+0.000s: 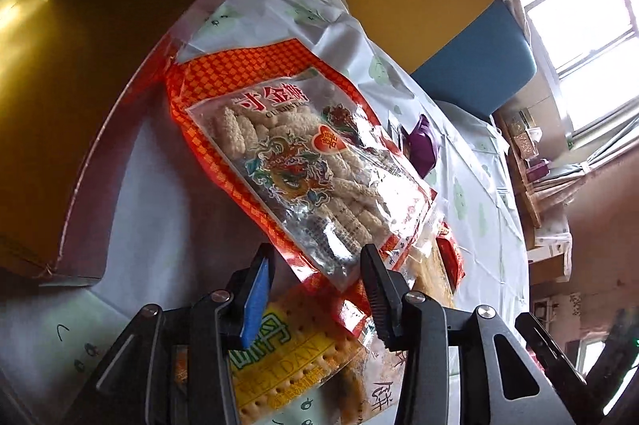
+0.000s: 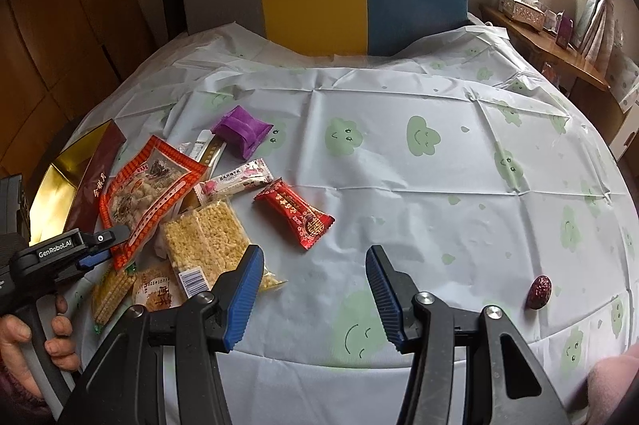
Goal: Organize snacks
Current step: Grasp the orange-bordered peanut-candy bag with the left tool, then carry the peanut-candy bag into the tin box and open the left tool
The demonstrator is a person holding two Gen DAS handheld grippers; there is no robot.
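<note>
1. Far left, the gold-lined box (image 2: 56, 181) stands open; we see nothing inside it, though only a corner shows.
2. Our left gripper (image 2: 110, 245) pinches the near end of the orange-bordered snack bag (image 1: 287, 161), whose long axis runs away toward the box.
3. Other packets lie loose on the tablecloth (image 2: 399, 185).
4. Our right gripper (image 2: 315, 295) hangs part open, empty, over bare cloth.
</note>
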